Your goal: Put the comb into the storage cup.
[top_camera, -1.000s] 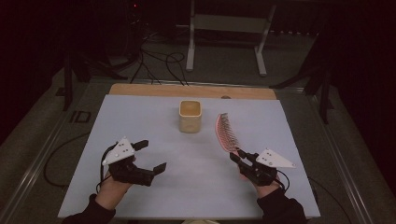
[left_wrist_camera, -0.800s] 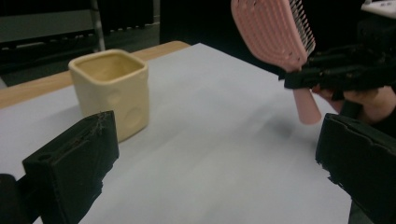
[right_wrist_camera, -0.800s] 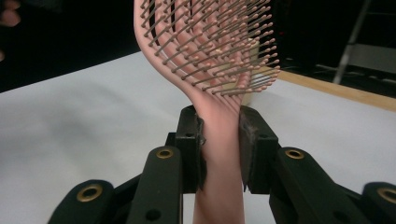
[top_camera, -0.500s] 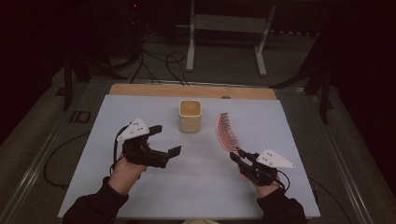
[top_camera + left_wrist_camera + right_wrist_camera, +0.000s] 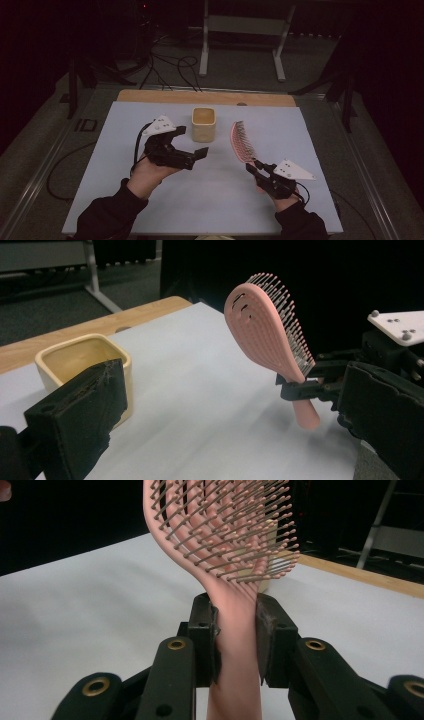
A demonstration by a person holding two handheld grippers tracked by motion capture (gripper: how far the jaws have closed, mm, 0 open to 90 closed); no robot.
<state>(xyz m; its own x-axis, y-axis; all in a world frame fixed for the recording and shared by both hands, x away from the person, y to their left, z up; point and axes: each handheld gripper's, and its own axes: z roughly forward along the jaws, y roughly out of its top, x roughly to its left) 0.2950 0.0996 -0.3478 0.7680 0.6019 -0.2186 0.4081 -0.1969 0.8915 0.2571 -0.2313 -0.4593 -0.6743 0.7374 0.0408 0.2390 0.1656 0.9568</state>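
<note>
The room is dark around the pale bench (image 5: 150,210). The left gripper (image 5: 192,144) has lifted off the bench over the last second and swung in toward the yellow cup (image 5: 204,124), now just beyond its open, empty fingers. The right gripper (image 5: 256,167) has not moved; its fingers clamp the pink hairbrush (image 5: 240,141) by the handle, head raised ahead of them. I would guess the left is coming to steady the cup for the brush.
</note>
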